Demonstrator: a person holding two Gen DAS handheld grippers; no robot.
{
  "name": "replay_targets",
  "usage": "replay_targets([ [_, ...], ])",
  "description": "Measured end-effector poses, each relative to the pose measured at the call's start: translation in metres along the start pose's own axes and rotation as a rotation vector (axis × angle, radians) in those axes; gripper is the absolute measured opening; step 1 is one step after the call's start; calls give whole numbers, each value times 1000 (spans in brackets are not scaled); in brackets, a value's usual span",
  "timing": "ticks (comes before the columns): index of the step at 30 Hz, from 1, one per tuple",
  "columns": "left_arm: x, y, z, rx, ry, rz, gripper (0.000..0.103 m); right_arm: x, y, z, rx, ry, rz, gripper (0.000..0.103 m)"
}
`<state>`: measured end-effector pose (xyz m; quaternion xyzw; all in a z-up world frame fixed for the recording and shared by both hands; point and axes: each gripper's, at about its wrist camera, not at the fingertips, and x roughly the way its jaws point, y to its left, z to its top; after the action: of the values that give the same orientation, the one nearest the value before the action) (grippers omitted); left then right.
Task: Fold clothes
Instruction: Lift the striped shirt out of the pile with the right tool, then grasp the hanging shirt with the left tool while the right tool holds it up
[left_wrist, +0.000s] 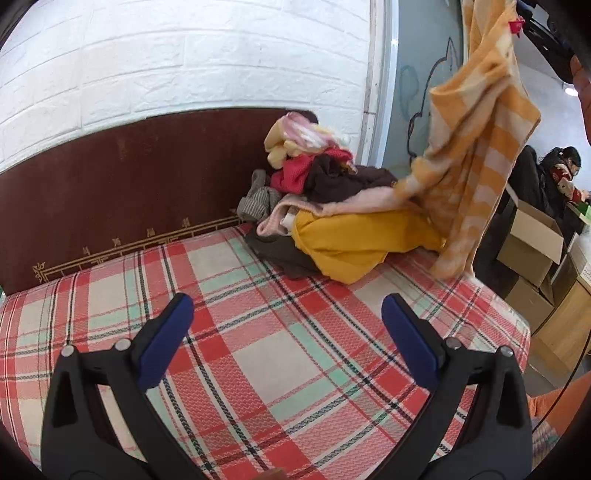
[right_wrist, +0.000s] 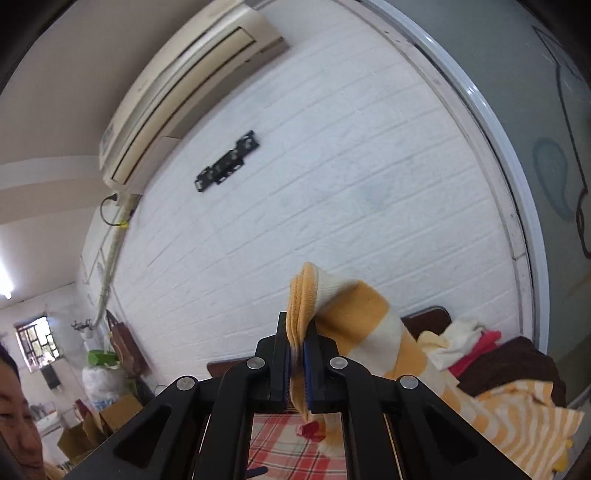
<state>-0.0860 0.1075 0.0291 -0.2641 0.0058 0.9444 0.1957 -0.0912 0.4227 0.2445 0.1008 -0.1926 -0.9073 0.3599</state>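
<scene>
No readable text anywhere (gold marks on headboard (left_wrist: 122, 243) illegible).

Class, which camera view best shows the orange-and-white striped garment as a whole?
The left wrist view: the striped garment hangs there almost full length beside the clothes pile. The right wrist view shows only its pinched edge in the right tool and one trailing part.

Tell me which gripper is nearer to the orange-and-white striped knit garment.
Right. The right gripper is shut on a bunched edge of the orange-and-white striped knit garment, holding it up. The left gripper hangs open over the plaid bedsheet, well short of it.
</scene>
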Motion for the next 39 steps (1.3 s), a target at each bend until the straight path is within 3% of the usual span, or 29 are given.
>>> replay_targets([
  [4, -36, -5, 10, 6, -96, -154, 102, -7, 57, 10, -59, 2, 70, 5],
  [9, -102, -21, -12, 160, -215, -352, 102, -6, 115, 1, -64, 71, 136, 5],
  [16, -183, 9, -38, 227, -276, -412, 102, 0, 182, -27, -59, 126, 304, 5],
  [17, -193, 13, -39, 235, -286, -413, 99, 1, 192, -31, -65, 133, 324, 5],
  [18, -201, 16, -40, 247, -295, -416, 87, 2, 202, -35, -69, 140, 342, 5],
  [19, -206, 17, -41, 259, -289, -416, 67, 4, 212, -40, -74, 147, 360, 5],
  [20, -208, 17, -42, 269, -272, -411, 56, 5, 221, -44, -78, 155, 375, 5],
  [21, -209, 18, -42, 279, -255, -405, 34, 6, 230, -49, -81, 163, 383, 5],
  [22, -211, 18, -43, 289, -237, -399, 20, 7, 237, -53, -82, 172, 389, 5],
  [25, -226, 29, -39, 262, -241, -380, 6, 6, 255, -62, -85, 185, 394, 6],
  [30, -268, 62, -21, 138, -342, -332, 4, -15, 280, -65, -112, 159, 381, 6],
  [35, -354, 60, 19, 230, -462, -147, 4, -58, 315, -48, -189, 64, 389, 6],
  [39, -423, 69, 49, 215, -534, -61, 4, -92, 340, -28, -252, -41, 373, 6],
])
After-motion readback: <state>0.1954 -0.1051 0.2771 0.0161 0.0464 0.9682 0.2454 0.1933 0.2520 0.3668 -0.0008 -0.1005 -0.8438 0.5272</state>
